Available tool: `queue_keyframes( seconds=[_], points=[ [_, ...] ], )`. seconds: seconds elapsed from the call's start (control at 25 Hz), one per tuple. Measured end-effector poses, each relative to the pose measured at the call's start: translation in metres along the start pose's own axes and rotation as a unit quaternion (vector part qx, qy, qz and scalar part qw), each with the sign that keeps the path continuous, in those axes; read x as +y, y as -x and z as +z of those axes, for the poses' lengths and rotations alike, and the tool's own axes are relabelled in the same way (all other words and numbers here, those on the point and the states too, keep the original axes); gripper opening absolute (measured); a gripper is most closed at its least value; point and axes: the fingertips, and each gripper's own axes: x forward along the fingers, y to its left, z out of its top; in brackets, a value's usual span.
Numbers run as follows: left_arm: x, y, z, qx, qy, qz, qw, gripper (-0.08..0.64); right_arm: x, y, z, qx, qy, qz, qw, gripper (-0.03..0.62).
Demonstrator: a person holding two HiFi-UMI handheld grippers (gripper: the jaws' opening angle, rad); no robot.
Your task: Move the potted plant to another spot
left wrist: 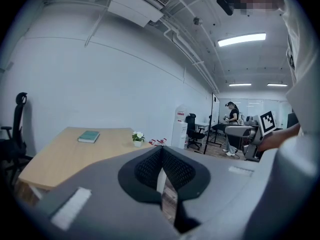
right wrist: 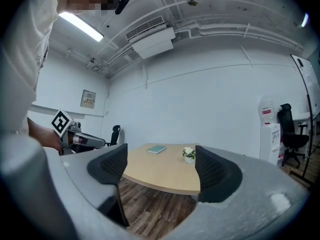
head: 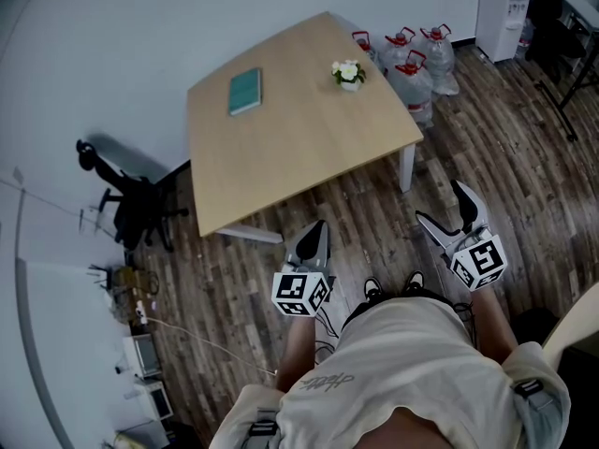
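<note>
My right gripper (right wrist: 161,168) has its jaws wide apart, and nothing is in them. My left gripper (left wrist: 161,167) has its jaws pressed together, and it holds nothing too. In the head view both sit low in the frame, just above my legs, over the wood floor (head: 360,204).

I think the job now is to get to the plant, since I am not close enough to reach it. I should walk up to the table (head: 299,138) first. Then I should bring the wide jaws in low, one on each side of the pot, and not on the flowers. I should squeeze softly and keep the pot upright, so no dirt spills.

The potted plant (head: 348,73) stands well apart from both grippers. In the head view it is at the upper middle, near the table's far right edge. In the right gripper view it looks small, right beside the right jaw. A green book (head: 245,92) lies on the table to its left, well apart from it.
</note>
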Motion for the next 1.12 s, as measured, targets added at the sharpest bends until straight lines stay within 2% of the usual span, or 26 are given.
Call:
queue_keyframes(
  seconds=[0.4,0.6,0.8,1.12],
  points=[
    [-0.038,-0.018,-0.007,0.013,-0.002,0.006,0.9999,0.015,-0.030,0.022,-0.010,0.009,-0.007,0.014,1.000,0.419],
    [-0.044,-0.025,-0.010,0.021,-0.003,0.011,0.9997,0.015,-0.045,0.019,-0.028,0.020,-0.038,0.030,0.999,0.419],
    [-0.033,-0.025,-0.014,0.026,0.014,0.028,0.9992,0.015,-0.046,0.011,-0.035,0.030,-0.027,0.037,0.998,0.419],
    [-0.001,-0.056,-0.011,0.014,0.025,0.019,0.9994,0.015,-0.051,-0.019,-0.033,0.032,-0.017,0.028,0.999,0.419]
  ],
)
